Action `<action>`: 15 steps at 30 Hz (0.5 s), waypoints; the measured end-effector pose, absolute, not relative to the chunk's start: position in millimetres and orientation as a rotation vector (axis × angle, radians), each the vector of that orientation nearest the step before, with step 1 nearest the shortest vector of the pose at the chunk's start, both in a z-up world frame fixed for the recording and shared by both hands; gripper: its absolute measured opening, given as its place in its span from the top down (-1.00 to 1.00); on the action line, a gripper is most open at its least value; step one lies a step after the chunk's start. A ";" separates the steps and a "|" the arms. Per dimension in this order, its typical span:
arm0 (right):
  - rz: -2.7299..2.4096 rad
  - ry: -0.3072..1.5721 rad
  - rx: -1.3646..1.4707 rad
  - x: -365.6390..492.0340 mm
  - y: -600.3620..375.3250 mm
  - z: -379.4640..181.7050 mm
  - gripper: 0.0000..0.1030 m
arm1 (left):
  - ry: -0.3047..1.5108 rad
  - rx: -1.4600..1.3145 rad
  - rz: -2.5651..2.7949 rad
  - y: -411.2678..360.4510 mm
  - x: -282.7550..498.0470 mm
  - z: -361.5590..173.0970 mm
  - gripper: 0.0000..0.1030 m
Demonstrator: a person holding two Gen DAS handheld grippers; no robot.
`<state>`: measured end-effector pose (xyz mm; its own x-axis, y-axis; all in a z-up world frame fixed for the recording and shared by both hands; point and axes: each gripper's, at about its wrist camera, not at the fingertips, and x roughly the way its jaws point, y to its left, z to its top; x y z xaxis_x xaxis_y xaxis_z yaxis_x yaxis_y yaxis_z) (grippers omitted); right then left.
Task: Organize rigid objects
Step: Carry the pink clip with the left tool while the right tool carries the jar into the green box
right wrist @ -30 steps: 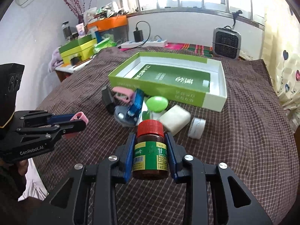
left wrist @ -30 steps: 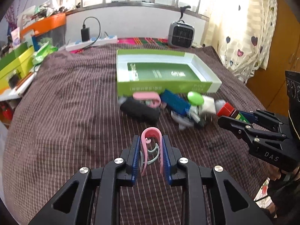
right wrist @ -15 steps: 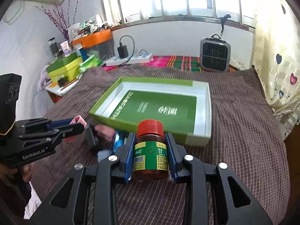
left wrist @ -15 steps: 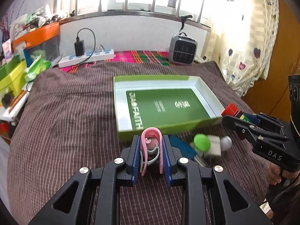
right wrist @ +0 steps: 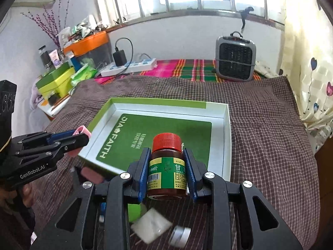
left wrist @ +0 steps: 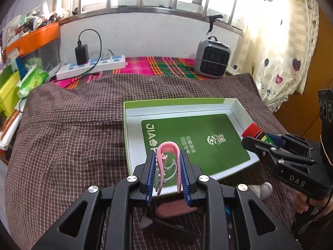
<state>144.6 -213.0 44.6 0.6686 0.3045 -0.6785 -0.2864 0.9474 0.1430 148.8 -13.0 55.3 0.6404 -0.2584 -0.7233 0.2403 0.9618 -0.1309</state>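
My left gripper (left wrist: 167, 158) is shut on a pink hair claw clip (left wrist: 167, 162) and holds it above the near edge of the open green-and-white box (left wrist: 181, 106). My right gripper (right wrist: 168, 156) is shut on a brown medicine bottle with a red cap (right wrist: 166, 166), also over the box's near edge (right wrist: 226, 145). Each gripper shows in the other's view: the right one with the bottle (left wrist: 252, 129), the left one with the clip (right wrist: 82, 131). The box is empty inside.
Loose items lie on the brown checked cloth below the grippers: a pink-and-black object (left wrist: 177, 208), a white block (right wrist: 150, 226), a green object (right wrist: 134, 210), a small roll (right wrist: 180, 234). A grey fan heater (left wrist: 213, 57) and power strip (left wrist: 91, 66) stand at the back.
Both grippers have lifted and moved forward with their objects, from over the pile of items to above the box's near edge. The pile now lies under the grippers.
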 end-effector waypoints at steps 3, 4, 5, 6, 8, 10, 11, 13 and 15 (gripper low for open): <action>0.324 0.786 0.017 153.3 -211.2 38.0 0.36 | 0.840 -0.019 -0.284 -16.0 157.3 50.1 0.58; 0.321 0.789 0.016 154.8 -211.4 36.5 0.36 | 0.845 -0.016 -0.283 -16.7 160.0 47.7 0.58; 0.319 0.795 0.015 158.1 -211.4 34.1 0.36 | 0.850 -0.015 -0.282 -17.2 162.3 45.6 0.58; 0.317 0.801 0.016 160.2 -211.5 32.2 0.36 | 0.855 -0.016 -0.282 -17.9 164.5 43.6 0.58; 0.315 0.809 0.017 164.2 -211.8 28.9 0.36 | 0.856 -0.011 -0.284 -19.1 167.1 41.3 0.58; 0.310 0.814 0.009 167.1 -211.4 26.2 0.36 | 0.866 -0.012 -0.282 -19.9 171.1 37.4 0.58; 0.307 0.817 0.005 168.9 -211.4 24.9 0.36 | 0.871 -0.013 -0.282 -20.1 172.9 35.3 0.58; 0.310 0.825 0.007 172.2 -211.5 22.5 0.36 | 0.879 -0.009 -0.280 -21.0 176.0 31.9 0.58; 0.310 0.830 0.006 174.3 -211.1 20.3 0.36 | 0.885 -0.009 -0.277 -21.0 177.9 29.0 0.58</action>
<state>174.3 -211.1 20.3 0.6324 0.2728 -0.7250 -0.2684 0.9551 0.1253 177.9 -21.0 29.0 0.5998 -0.2427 -0.7625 0.2357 0.9642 -0.1215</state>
